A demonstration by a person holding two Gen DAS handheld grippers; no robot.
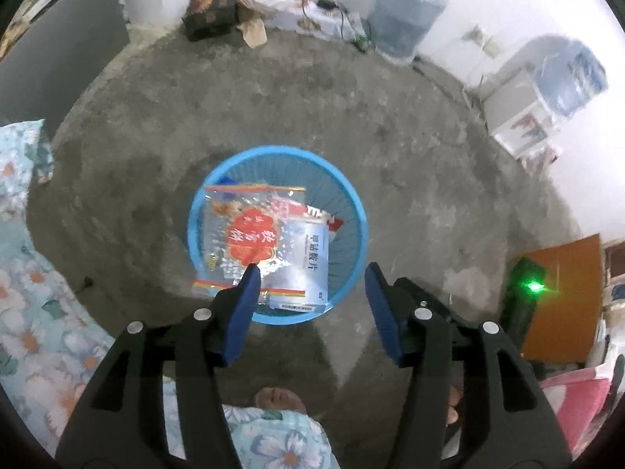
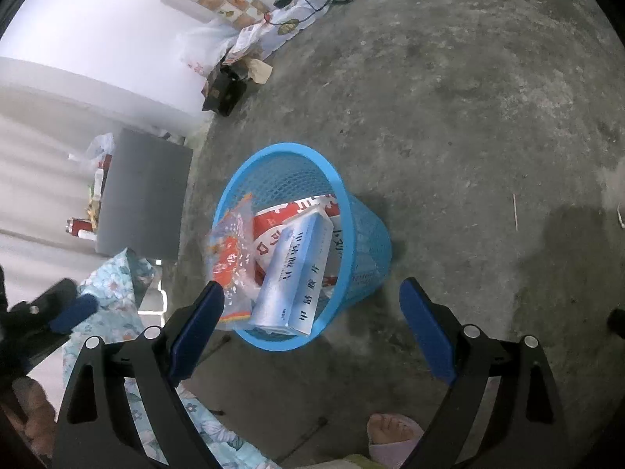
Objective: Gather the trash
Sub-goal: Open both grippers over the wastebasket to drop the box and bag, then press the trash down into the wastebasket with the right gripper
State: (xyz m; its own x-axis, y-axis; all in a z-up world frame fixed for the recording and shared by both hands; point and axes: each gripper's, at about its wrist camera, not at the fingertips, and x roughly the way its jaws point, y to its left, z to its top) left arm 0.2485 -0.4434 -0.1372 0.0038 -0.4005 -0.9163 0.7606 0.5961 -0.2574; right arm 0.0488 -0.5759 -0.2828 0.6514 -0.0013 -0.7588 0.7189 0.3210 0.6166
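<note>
Both the left gripper (image 1: 310,287) and right gripper (image 2: 312,305) are hanging spread and empty over the bin (image 1: 353,211). The wrapper (image 1: 250,240) is overhanging its near rim, likely slipping out.

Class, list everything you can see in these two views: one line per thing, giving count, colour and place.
Mesh plastic waste basket: one, blue, on the concrete floor.
Clear plastic snack bag: one, red label, leaning in the basket.
Cardboard medicine box: one, pale blue, in the basket.
Water jugs: two, pale blue, by the wall.
Floral cloth: pale blue, beside the basket.
Left gripper: open, empty.
Right gripper: open, empty.
Feet: bare, on the floor.
</note>
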